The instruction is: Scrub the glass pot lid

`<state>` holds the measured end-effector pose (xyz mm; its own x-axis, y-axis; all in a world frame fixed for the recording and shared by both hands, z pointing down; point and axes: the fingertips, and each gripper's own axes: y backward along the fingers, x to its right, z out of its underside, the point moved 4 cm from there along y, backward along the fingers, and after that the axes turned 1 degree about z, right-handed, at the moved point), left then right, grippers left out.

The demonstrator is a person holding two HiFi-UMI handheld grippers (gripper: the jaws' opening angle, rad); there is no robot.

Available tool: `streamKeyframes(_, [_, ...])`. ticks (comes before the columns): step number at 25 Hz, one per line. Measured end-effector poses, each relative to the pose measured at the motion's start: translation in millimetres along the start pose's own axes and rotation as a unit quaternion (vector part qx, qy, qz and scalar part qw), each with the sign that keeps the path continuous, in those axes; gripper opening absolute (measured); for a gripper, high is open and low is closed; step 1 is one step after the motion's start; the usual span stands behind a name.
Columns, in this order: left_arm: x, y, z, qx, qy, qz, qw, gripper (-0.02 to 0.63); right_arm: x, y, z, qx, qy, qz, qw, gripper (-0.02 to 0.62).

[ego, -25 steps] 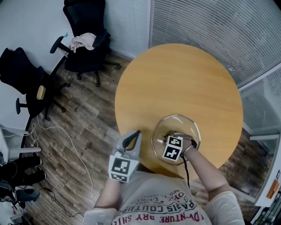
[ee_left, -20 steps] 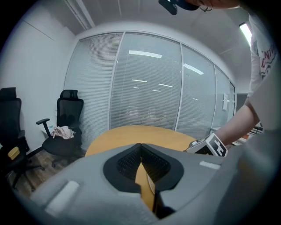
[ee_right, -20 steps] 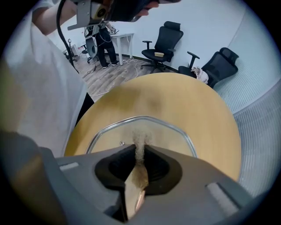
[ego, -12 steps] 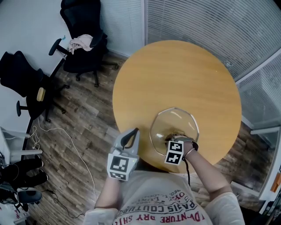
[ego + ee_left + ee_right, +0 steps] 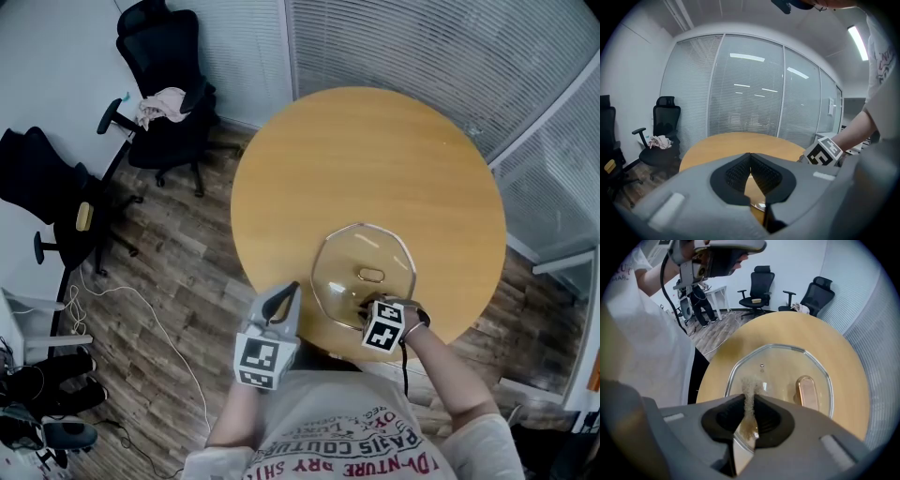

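Right gripper jaws clamp a tan scouring pad. The pad's tip is over the near side of the glass pot lid, which lies flat on the round table. Left gripper jaws are together and empty, left of the lid.

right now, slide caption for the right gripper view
Right gripper holds a tan scrub pad over the glass pot lid on a round table.

Right hand-held gripper slid back to lid's rim.
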<state>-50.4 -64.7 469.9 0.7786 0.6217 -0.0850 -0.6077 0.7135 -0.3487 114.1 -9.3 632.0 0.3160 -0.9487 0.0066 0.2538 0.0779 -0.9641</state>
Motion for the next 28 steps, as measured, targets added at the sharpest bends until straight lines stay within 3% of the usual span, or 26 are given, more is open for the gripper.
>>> streamKeyframes(6, [-0.4, 0.9, -3.0, 0.0, -0.002, 0.007, 1.0, 0.006, 27.7, 35.9, -14.9, 0.064, -0.088, 0.034, 0.994, 0.057])
streamKeyframes(12, [-18.9, -4.9, -6.7, 0.003, 0.005, 0.002, 1.0, 0.006, 99.2, 63.6, -24.6, 0.125, -0.213, 0.112, 0.963, 0.057])
streamKeyframes(19, [-52.7, -19.4, -4.0, -0.005, 0.018, -0.001, 0.9998, 0.006, 164.6, 31.9, 3.7, 0.078, -0.302, 0.15, 0.938, 0.057])
streamKeyframes(28, [-79.8, -40.5, 5.7, -0.025, 0.024, 0.005, 0.9994, 0.007, 199.6, -10.8, 33.8, 0.02, -0.376, 0.175, 0.91, 0.057])
